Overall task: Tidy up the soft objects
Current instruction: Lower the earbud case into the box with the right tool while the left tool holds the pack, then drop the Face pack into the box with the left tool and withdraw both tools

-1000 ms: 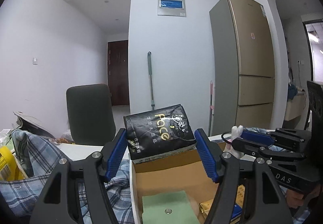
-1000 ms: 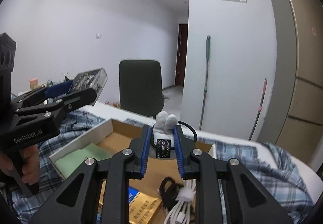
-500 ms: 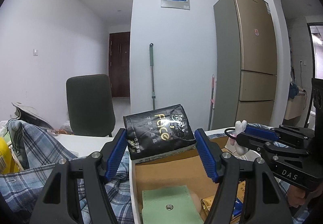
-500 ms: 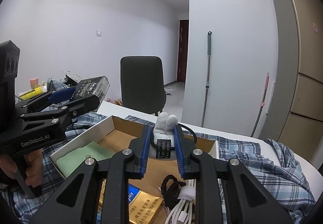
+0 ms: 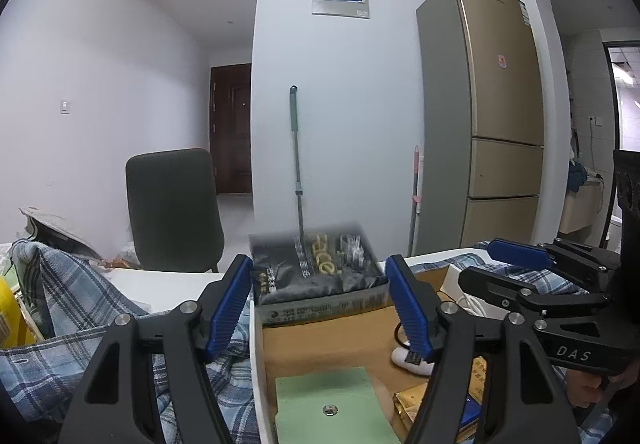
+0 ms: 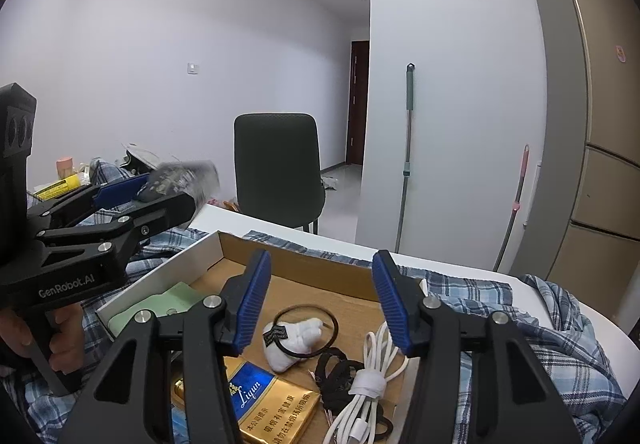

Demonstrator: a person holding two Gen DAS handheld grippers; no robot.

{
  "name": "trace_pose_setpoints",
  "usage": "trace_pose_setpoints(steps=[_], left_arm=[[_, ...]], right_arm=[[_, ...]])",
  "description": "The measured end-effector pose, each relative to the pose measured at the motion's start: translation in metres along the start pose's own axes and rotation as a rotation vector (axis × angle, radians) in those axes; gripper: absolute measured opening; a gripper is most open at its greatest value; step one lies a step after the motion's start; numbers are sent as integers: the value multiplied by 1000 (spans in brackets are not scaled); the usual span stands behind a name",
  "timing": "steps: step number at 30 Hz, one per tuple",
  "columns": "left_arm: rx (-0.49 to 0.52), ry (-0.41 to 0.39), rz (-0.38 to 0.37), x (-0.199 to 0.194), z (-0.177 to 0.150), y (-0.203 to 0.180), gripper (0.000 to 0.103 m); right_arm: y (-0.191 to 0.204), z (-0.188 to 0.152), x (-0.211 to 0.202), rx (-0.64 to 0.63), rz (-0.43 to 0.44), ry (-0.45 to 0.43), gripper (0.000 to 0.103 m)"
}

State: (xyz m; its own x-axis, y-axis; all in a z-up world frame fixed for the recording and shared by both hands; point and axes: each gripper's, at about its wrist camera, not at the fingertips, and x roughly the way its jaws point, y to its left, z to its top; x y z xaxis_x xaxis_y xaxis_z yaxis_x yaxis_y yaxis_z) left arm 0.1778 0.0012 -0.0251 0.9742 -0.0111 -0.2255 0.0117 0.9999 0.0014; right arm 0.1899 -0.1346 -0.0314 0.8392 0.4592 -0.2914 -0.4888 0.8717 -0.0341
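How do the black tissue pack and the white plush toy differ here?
The black plastic tissue pack is between the left gripper's fingers, motion-blurred; the small white plush toy lies sharp in the cardboard box, below the open right gripper. The pack is bigger, boxy; the toy lumpy. Both soft.

Black tissue pack; white plush; blue-plaid shirt.

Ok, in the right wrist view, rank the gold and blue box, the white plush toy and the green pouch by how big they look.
1. Gold and blue box, though it lies nearest the camera.
2 and 3. White plush toy and green pouch: alike; the pouch is partly hidden.
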Motion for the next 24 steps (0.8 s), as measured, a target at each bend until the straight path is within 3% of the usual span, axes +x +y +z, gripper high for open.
trace_pose_setpoints(steps=[1, 2, 17, 24], left_arm=[[1, 0, -1, 0, 0, 0, 86], [1, -2, 0, -1, -1, 0, 87], [24, -10, 7, -12, 3, -6, 87], [21, -137, -32, -63, 39, -17, 87]], right_arm=[[0, 0, 0, 1, -1, 0, 52], [0, 0, 0, 1, -1, 2, 52], [1, 0, -1, -9, -4, -11, 52], [5, 23, -24, -9, -7, -32, 52]])
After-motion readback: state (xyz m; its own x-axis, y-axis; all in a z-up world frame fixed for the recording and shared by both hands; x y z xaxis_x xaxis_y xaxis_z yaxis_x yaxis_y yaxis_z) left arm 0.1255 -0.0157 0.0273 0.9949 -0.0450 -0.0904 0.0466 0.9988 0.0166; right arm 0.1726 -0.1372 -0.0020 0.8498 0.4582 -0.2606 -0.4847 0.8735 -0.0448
